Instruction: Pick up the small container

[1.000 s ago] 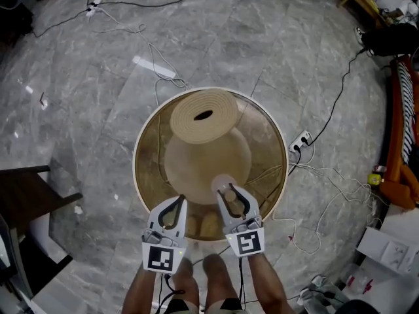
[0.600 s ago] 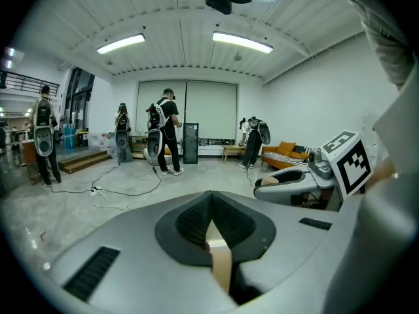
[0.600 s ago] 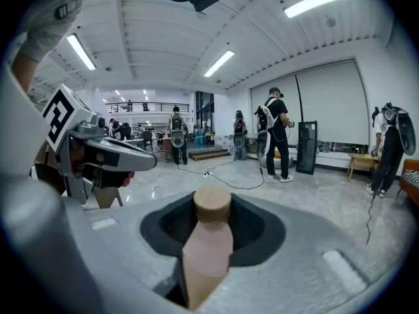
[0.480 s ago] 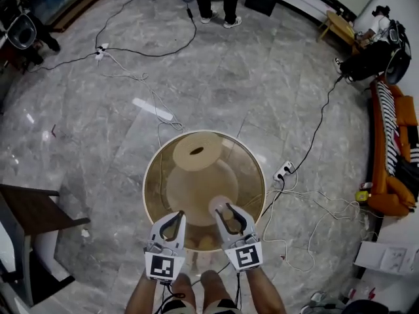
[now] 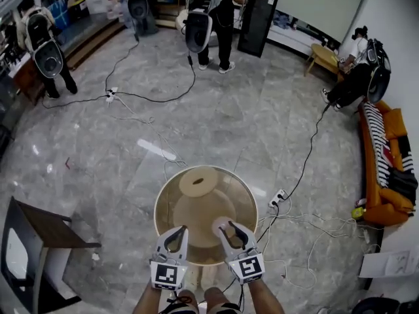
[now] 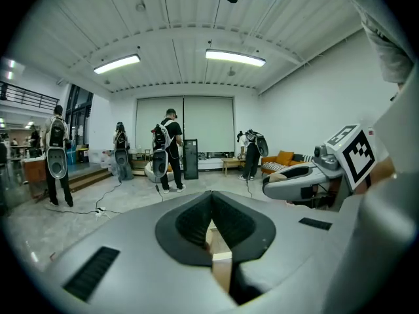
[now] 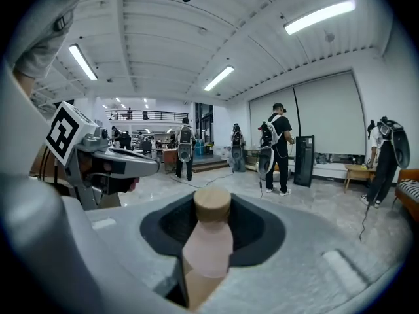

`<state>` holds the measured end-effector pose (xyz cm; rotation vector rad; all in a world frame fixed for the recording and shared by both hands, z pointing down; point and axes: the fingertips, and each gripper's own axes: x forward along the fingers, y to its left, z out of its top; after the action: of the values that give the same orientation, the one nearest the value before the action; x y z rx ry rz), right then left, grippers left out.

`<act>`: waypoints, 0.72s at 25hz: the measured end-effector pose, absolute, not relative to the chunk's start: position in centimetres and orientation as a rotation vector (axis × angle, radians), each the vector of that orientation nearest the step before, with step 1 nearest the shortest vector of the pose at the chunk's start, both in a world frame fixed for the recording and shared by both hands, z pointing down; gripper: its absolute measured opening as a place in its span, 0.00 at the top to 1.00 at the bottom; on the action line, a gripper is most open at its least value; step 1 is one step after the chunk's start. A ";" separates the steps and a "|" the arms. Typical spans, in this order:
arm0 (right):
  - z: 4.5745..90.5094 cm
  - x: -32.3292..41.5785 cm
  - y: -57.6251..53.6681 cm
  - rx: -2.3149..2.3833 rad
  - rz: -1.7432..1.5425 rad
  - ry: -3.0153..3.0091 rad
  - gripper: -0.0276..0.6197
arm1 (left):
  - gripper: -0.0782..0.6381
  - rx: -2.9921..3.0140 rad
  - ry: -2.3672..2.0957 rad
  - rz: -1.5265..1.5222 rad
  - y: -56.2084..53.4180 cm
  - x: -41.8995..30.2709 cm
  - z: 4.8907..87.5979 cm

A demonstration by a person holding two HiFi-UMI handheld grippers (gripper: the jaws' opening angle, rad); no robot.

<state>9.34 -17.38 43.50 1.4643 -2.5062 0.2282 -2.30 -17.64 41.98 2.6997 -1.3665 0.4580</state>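
a: since you've got the feeds up, what's the right gripper (image 5: 228,228) doing?
b: jaws are clamped on the small container (image 7: 208,244). pale pink body sits between the pads, round tan cap (image 7: 212,204) pokes out past the tips, pointing away from the gripper.
a: where's that relative to the table?
b: head view puts it over the near-right part of the round glass-topped table (image 5: 169,198). it's carried in the jaws, not standing on the glass. can't tell how high above it.
a: left gripper (image 5: 177,234)?
b: jaws closed tip to tip, empty. it's just beside the right one, both pointing forward away from the person, over the table's near edge. each gripper shows at the edge of the other's view, marker cube up.
a: table itself?
b: amber-tinted top, and a wooden base (image 5: 196,183) with a dark slot shows through it.
a: surroundings?
b: grey marble floor (image 5: 98,142). white power strip (image 5: 277,197) and loose cables right of the table. orange sofa (image 5: 386,175) at far right, dark brown piece of furniture (image 5: 39,231) at left. several people with backpack rigs (image 5: 200,15) stand at the far end of the room.
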 end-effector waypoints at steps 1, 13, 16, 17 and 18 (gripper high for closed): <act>42.4 9.4 -16.8 1.476 0.224 -2.507 0.76 | 0.87 2.700 -1.372 0.455 -17.1 -2.5 41.1; 32.1 10.9 -10.3 1.618 0.144 -2.454 0.76 | 0.87 2.726 -1.418 0.387 -11.1 -5.0 32.5; 30.9 11.4 -8.8 1.638 0.126 -2.439 0.76 | 0.87 2.735 -1.441 0.368 -10.2 -5.8 31.1; 30.6 11.6 -8.3 1.643 0.123 -2.434 0.76 | 0.87 2.739 -1.449 0.365 -9.9 -6.0 30.7; 30.3 11.7 -7.9 1.646 0.120 -2.431 0.76 | 0.87 2.744 -1.457 0.364 -9.7 -6.3 30.3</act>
<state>11.69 -7.92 30.26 1.6456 -2.4306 0.1201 -6.28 -9.69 30.26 2.7443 -1.4567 0.3641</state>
